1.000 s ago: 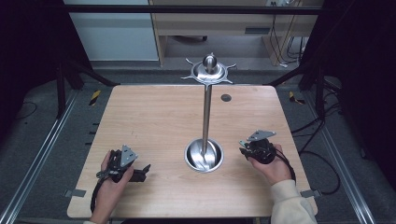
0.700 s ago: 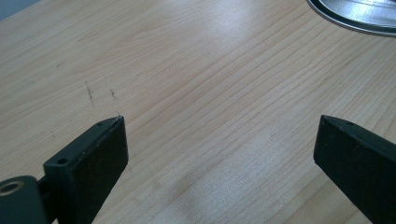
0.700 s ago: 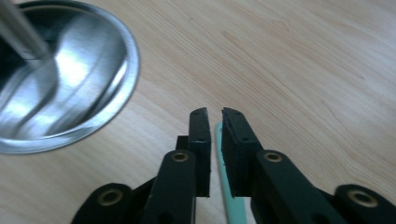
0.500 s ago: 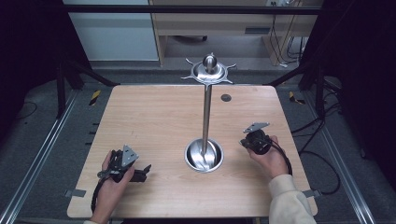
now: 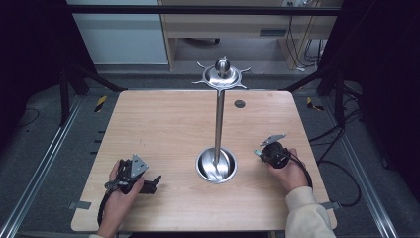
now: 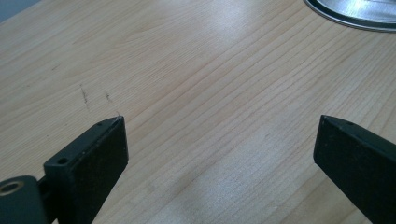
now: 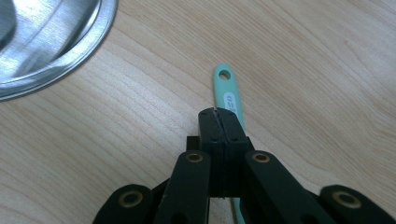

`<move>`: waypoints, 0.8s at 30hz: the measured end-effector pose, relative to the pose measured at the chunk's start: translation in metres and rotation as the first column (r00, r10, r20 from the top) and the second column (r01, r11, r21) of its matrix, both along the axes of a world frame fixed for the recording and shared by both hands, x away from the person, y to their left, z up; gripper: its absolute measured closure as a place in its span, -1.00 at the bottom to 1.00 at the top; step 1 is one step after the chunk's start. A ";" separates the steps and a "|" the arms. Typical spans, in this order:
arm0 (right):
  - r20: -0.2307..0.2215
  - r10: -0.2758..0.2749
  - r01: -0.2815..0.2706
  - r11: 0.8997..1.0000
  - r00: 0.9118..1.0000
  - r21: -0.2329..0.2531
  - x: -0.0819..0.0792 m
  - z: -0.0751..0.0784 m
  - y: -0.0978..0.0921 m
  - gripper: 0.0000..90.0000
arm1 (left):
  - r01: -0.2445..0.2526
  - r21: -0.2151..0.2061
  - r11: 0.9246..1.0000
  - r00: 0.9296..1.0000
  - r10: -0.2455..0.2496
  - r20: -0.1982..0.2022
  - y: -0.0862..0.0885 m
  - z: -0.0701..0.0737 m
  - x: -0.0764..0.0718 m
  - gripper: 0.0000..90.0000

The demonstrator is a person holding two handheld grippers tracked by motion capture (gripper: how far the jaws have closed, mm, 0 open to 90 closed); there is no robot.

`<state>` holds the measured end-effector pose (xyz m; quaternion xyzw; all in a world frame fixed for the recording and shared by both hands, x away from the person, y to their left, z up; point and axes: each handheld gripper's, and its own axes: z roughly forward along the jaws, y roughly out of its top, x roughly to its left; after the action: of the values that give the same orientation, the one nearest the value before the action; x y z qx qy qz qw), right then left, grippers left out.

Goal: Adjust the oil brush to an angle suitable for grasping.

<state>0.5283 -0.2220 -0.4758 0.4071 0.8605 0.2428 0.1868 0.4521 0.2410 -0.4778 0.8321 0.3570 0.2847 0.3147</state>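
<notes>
Wooden table (image 5: 163, 134), light grain, rounded corners, set in a dark metal frame; grey floor around it.

Metal stand (image 5: 218, 119) right of table centre: round shiny base (image 5: 216, 165) toward the near side, thin upright pole, star-shaped top with a knob at the far end of the view. A small dark round spot (image 5: 239, 103) lies on the table far of the base, slightly right.

Left hand (image 5: 119, 198) at the near left edge holds the left gripper (image 6: 219, 140) low over bare wood. Jaws stand wide apart, nothing between them. Rim of the base shows at the top right of the left gripper view.

Right hand (image 5: 289, 171), in a pale sleeve, sits just right of the base and holds the right gripper (image 7: 218, 112). Jaws pressed together. A mint-green handle (image 7: 229, 95) with a hanging hole lies directly under the jaws on the wood; whether the jaws pinch it or merely pass above it cannot be told from this angle. The base fills the top left corner of the right gripper view, near the handle but apart from it.
</notes>
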 end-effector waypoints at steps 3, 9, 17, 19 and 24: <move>-0.008 0.000 0.000 1.000 1.000 -0.009 -0.001 -0.002 0.000 1.00 | -0.003 -0.001 1.000 1.000 0.003 0.000 0.000 0.000 0.000 -0.94; -0.021 -0.006 0.005 0.999 1.000 -0.035 -0.002 -0.004 -0.001 1.00 | 0.004 0.009 1.000 1.000 -0.004 -0.002 -0.002 -0.001 0.000 -0.94; -0.031 -0.033 0.032 0.999 0.999 -0.042 0.000 -0.005 -0.006 1.00 | 0.009 0.008 1.000 1.000 -0.009 0.001 -0.003 -0.001 0.000 -0.94; -0.026 -0.049 0.048 0.997 0.998 -0.054 0.001 -0.005 -0.008 1.00 | 0.011 0.007 1.000 1.000 -0.011 0.000 -0.004 -0.001 0.000 -0.94; -0.027 -0.092 0.091 0.995 0.995 -0.046 0.005 -0.005 -0.013 1.00 | 0.016 0.015 1.000 1.000 -0.016 -0.003 -0.005 -0.002 0.000 -0.94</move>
<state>0.5330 -0.2353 -0.4809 0.4455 0.8487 0.2087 0.1942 0.4520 0.2359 -0.4795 0.8378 0.3486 0.2834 0.3103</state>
